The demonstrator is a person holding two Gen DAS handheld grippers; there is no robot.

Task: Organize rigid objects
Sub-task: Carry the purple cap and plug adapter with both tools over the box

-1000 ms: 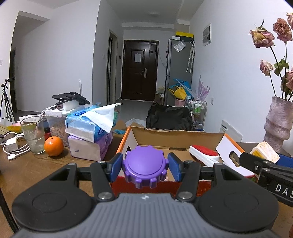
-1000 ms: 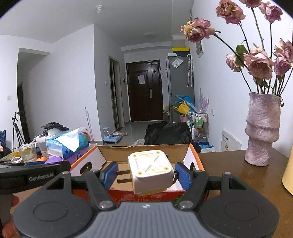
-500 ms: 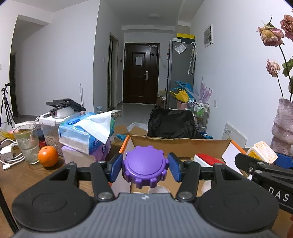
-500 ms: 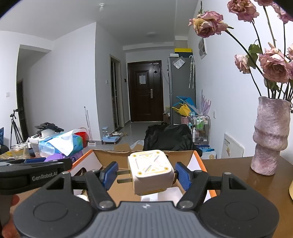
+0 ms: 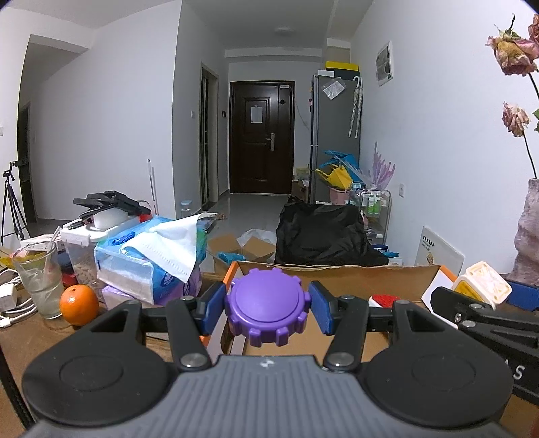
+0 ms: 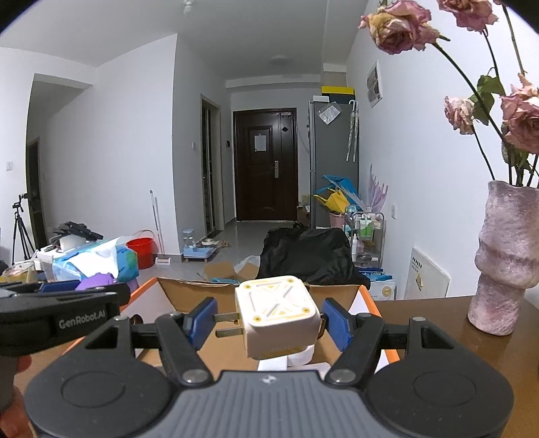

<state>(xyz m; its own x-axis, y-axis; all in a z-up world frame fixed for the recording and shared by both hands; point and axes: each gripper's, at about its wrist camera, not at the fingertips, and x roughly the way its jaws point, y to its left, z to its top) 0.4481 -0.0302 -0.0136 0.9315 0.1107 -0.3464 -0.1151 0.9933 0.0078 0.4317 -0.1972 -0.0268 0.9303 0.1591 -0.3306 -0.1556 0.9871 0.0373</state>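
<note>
My left gripper point(image 5: 266, 305): blue pads clamped on a purple cap point(image 5: 266, 313), round, notched rim, smooth domed top, held above the cardboard box point(image 5: 337, 274). Body lettered "GenRobot.AI", read from the right view. My right gripper point(image 6: 267, 318): closed on a white cube plug adapter point(image 6: 279, 315), yellow-trimmed face, two metal prongs pointing left, over the same orange-edged box. Beside: tissue pack point(image 5: 148, 259), orange point(image 5: 79, 305), vase point(image 6: 505, 256).

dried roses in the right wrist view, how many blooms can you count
4: one large pink dried rose bloom at top, one at the top edge right of it, one small lower down, one at the right edge. More may lie outside the frame.
</note>
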